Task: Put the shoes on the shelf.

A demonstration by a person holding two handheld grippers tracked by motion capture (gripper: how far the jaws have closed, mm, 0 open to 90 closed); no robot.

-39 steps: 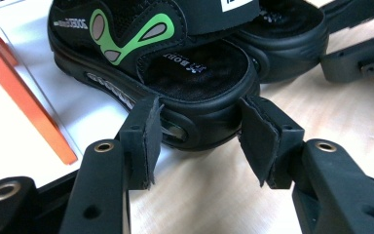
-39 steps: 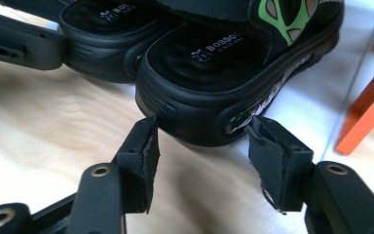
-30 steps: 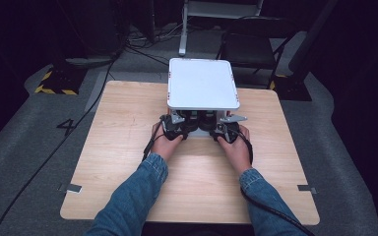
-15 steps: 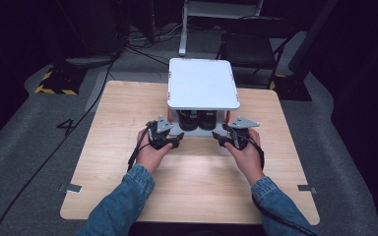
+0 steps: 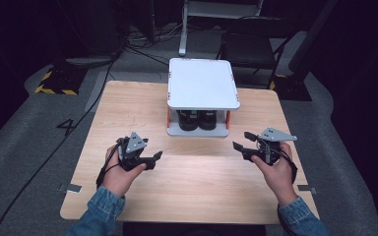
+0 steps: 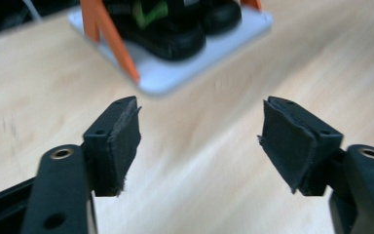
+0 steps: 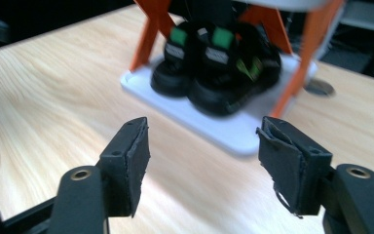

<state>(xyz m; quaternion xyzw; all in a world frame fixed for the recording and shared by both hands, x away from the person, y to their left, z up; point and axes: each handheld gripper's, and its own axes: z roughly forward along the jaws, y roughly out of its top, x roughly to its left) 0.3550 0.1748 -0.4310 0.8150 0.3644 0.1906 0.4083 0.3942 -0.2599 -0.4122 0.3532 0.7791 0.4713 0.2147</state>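
Note:
A small white two-tier rack [image 5: 204, 82] with orange posts stands at the table's far middle. A pair of black shoes [image 5: 198, 120] with green tabs sits on its lower shelf, also in the left gripper view [image 6: 173, 29] and the right gripper view [image 7: 214, 68]. My left gripper [image 5: 155, 158] hovers over the table left of the rack, its jaws just opened wide with nothing between them. My right gripper [image 5: 241, 142] hovers right of the rack; its jaws have also just been opening and hold nothing. Both point inward toward the rack.
The wooden table [image 5: 187, 196] has bare room in front of the rack and between my hands. A dark chair [image 5: 248, 49] stands behind the table. Cables [image 5: 128, 42] run over the grey floor at the back left.
Both hands drew back from the rack's lower shelf and apart, left hand to the left, right hand to the right. Both sets of jaws opened wider. The shoes stay on the shelf.

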